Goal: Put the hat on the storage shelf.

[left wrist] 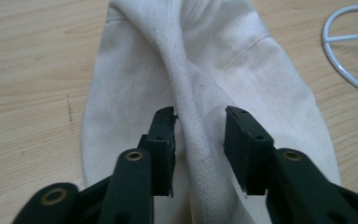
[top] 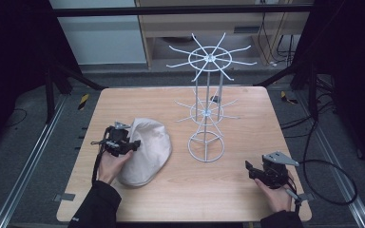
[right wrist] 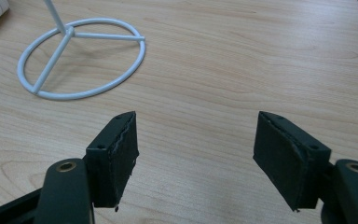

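Left hand-held gripper (left wrist: 200, 128) astride cream cap (left wrist: 223, 70) fold

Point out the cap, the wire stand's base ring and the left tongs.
cap (top: 148, 151): high view, middle of its cream crown.
wire stand's base ring (right wrist: 121, 77): right gripper view, white rim on the table.
left tongs (left wrist: 199, 125): left gripper view, midway between tips, around a fabric fold.
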Demonstrator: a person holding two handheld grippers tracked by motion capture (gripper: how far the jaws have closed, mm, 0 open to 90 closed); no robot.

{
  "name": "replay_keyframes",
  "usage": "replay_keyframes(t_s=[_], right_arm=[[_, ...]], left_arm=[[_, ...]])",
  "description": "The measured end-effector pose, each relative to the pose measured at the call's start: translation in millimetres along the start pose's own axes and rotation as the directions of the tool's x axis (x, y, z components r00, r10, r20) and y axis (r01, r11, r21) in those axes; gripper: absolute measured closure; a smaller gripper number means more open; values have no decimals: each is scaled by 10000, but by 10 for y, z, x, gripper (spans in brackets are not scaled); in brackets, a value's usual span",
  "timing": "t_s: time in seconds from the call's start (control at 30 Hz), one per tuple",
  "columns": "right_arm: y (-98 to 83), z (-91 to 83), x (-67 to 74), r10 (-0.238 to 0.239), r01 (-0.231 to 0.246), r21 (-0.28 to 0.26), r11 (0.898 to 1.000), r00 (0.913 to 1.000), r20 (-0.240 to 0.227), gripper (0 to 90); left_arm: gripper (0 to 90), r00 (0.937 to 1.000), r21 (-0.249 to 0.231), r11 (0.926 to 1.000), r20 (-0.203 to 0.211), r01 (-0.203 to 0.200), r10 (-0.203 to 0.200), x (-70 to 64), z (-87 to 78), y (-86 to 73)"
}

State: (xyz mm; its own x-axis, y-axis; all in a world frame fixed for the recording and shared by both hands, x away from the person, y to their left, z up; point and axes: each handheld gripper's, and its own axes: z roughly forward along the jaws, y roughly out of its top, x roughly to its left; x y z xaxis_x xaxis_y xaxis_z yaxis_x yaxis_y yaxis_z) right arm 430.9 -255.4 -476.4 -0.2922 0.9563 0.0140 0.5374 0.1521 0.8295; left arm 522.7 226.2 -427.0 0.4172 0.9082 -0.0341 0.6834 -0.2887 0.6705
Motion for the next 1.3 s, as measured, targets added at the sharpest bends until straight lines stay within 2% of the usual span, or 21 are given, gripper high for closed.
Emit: replay_keyframes(t_s=[0.13, 0.17, 0.27, 0.43, 0.7, 0.93, 1.1, 1.13, 1.3], right_arm=[[-2, -7, -4, 96, -96, 17, 10000, 9999, -32, 304], [-2, -7, -4, 96, -96, 17, 10000, 9999, -32, 304], [-4, -8, -10, 94, -94, 16, 10000, 10000, -14, 304], [-7, -1, -15, 59, -59, 27, 10000, 10000, 19, 304], [-10, -1, -24, 119, -120, 8, 9999, 9999, 21, 303], [-8, -3, -29, 184, -184, 21, 9998, 9998, 16, 303], [-15, -6, -36, 154, -154, -6, 9999, 9999, 3, 303], [-14, -10, -40, 169, -169, -58, 9998, 9999, 16, 303], [-13, -10, -39, 174, -174, -71, 9998, 9998, 26, 304]], left_arm=[[783, 9997, 57, 9998, 155, 201, -202, 13, 39, -16], [783, 9996, 86, 9997, 187, 228, -230, 17, 38, -14], [872, 9991, 46, 9994, 238, 354, -355, 17, 26, -10], [878, 9985, -4, 9988, 241, 487, -487, 9, 1, -9], [882, 9968, -239, 9976, 493, 649, -637, 5, -91, -15], [882, 9944, -823, 9941, 842, 713, -643, -31, -234, -30], [883, 9917, -1385, 9872, 1123, 788, -634, -34, -369, -51], [883, 9901, -1581, 9838, 1247, 843, -648, -28, -421, -64], [883, 9894, -1924, 9779, 1332, 822, -570, -25, -511, -83]])
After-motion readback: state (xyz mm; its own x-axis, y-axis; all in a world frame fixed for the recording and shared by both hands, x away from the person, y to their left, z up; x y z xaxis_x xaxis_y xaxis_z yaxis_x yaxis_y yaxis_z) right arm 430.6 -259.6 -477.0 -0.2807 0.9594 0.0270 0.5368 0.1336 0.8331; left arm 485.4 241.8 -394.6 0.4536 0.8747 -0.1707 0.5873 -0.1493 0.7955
